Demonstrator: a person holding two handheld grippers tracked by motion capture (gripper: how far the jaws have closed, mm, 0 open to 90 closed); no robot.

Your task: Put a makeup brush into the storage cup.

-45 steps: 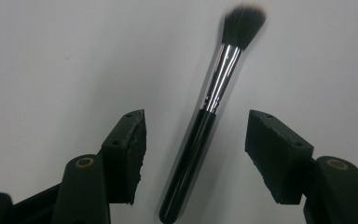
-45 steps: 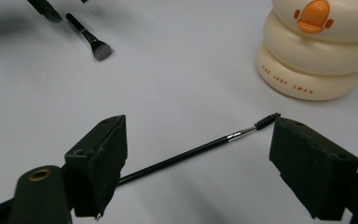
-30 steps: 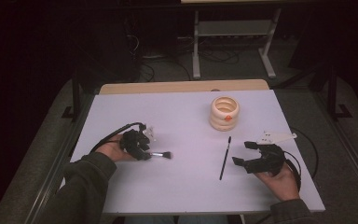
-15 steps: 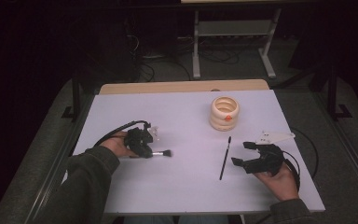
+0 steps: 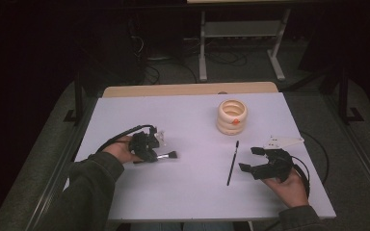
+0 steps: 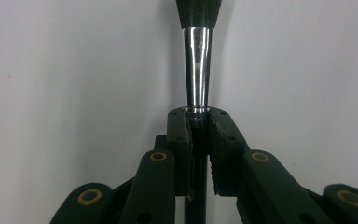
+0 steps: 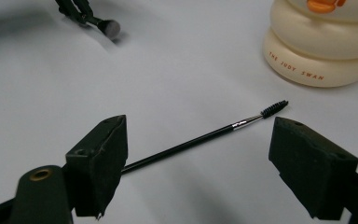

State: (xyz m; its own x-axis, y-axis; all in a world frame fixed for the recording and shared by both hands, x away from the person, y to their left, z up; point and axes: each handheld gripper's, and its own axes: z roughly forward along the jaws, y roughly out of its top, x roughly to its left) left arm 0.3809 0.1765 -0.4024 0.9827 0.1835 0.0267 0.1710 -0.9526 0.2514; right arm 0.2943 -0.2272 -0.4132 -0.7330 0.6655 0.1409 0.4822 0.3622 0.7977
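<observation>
A makeup brush (image 5: 166, 156) with a chrome ferrule (image 6: 198, 65) and dark bristles lies on the white table (image 5: 188, 197) at the left. My left gripper (image 5: 153, 156) is shut on its black handle, and in the left gripper view the pads (image 6: 182, 135) press on it from both sides just below the ferrule. A thin black spoolie brush (image 5: 232, 162) lies right of centre. My right gripper (image 5: 249, 159) rests just right of it, open. The spoolie (image 7: 205, 137) lies on the table beyond the wide-set jaws, bristle tip toward the cream holder.
A cream ringed holder (image 5: 231, 116) with an orange mark stands at the back right; its side (image 7: 317, 56) bears printed letters. The table's wooden back edge (image 5: 188, 89) meets a dark floor with a metal stand (image 5: 241, 33). Cables trail from both grippers.
The left forearm has swung in slightly and the left gripper has drawn together on the brush handle. The brush, the spoolie and the right hand have stayed where they were.
</observation>
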